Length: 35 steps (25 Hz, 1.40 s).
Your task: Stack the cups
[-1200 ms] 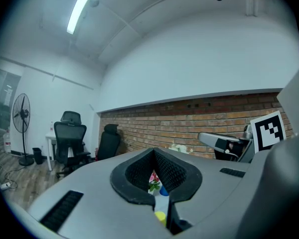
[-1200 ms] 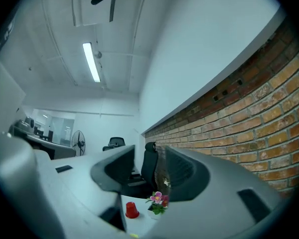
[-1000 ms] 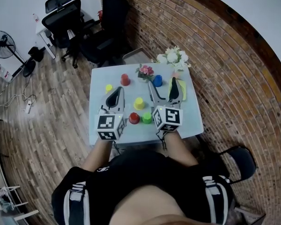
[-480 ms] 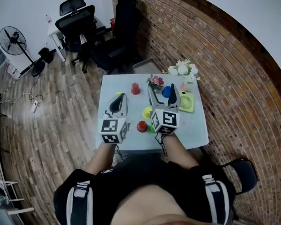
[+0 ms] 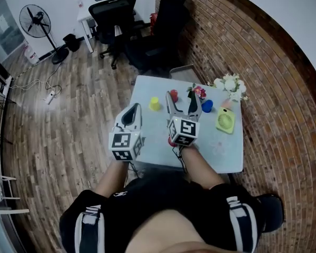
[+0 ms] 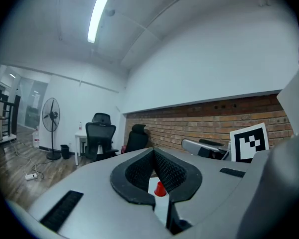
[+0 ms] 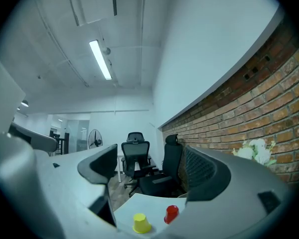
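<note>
My right gripper (image 7: 149, 167) stands wide and empty. Its ribbed black pads frame a small tapered yellow plastic cup (image 7: 141, 223) and a red plastic cup (image 7: 171, 213), which sit apart towards the far side of the pale, smooth square table (image 5: 147, 136). My left gripper (image 5: 134, 108) is pinched closed on nothing at the table's left edge. A blue plastic cup (image 5: 207, 106) sits beside pink flowers (image 5: 199, 91). Open plank floor (image 5: 68, 115) lies to the left.

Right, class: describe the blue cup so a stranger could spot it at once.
Start at the pale table by the brick wall. On its far side, just right of the pink flowers, stands the blue cup. Its neighbours, a red cup and a yellow cup, stand left of the flowers; it alone is blue.
</note>
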Each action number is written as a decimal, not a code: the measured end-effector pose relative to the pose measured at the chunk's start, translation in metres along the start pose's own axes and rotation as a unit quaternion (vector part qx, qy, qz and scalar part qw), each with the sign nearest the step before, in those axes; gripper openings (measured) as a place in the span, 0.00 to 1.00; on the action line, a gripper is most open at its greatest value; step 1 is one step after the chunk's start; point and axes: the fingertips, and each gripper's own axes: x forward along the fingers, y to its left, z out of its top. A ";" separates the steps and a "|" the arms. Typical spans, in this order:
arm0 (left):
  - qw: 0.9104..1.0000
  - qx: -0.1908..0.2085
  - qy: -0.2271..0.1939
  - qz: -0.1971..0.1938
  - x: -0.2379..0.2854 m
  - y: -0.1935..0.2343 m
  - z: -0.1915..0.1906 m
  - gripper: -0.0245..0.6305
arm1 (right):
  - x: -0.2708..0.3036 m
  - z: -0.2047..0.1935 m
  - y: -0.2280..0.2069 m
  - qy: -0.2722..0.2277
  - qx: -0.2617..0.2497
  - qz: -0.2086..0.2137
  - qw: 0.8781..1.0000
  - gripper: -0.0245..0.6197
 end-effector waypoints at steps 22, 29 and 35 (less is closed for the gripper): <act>0.997 -0.024 0.050 0.045 -0.016 0.115 -0.048 0.04 | 0.085 -0.165 0.084 0.143 -0.010 -0.024 0.989 0.65; 0.995 -0.037 0.077 0.041 0.003 0.137 -0.072 0.04 | 0.102 -0.238 0.079 0.209 -0.007 -0.043 0.977 0.65; 0.994 -0.038 0.098 0.038 0.023 0.156 -0.093 0.04 | 0.112 -0.298 0.067 0.266 -0.004 -0.067 0.962 0.65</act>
